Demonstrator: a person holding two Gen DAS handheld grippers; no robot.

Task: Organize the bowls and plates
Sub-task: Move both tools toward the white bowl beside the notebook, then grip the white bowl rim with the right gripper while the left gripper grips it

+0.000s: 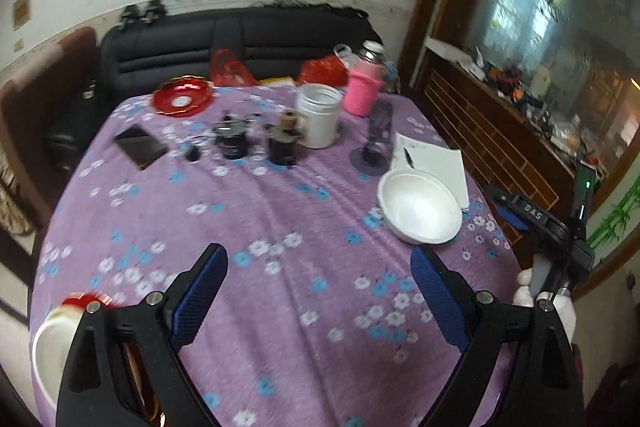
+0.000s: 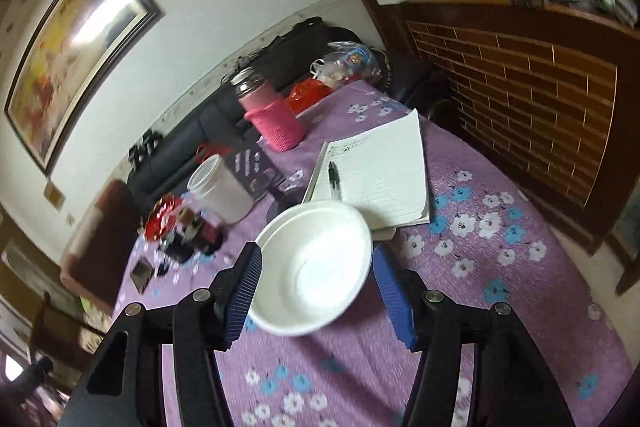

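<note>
Two white bowls (image 1: 420,207) (image 1: 48,351), one red plate (image 1: 183,96)

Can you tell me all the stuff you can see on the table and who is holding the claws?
Bowl: one, white, on the cloth in front of the right claw, beside the notepad.
Second bowl: one, white, near left table edge, partly hidden.
Plate: one, red, far left of the table.
Notepad: one, white, far right side.
Pen: one, black, lying on the notepad.
Jar: one, white, far middle.
Bottle: one, pink sleeve, far right.
Phone: one, black, left side.
Tablecloth: one, purple with flowers, covering the table.
Left claw: open, over bare cloth.
Right claw: open, its fingers either side of the bowl.
Gloved hand: white, holding the right claw's handle.
</note>
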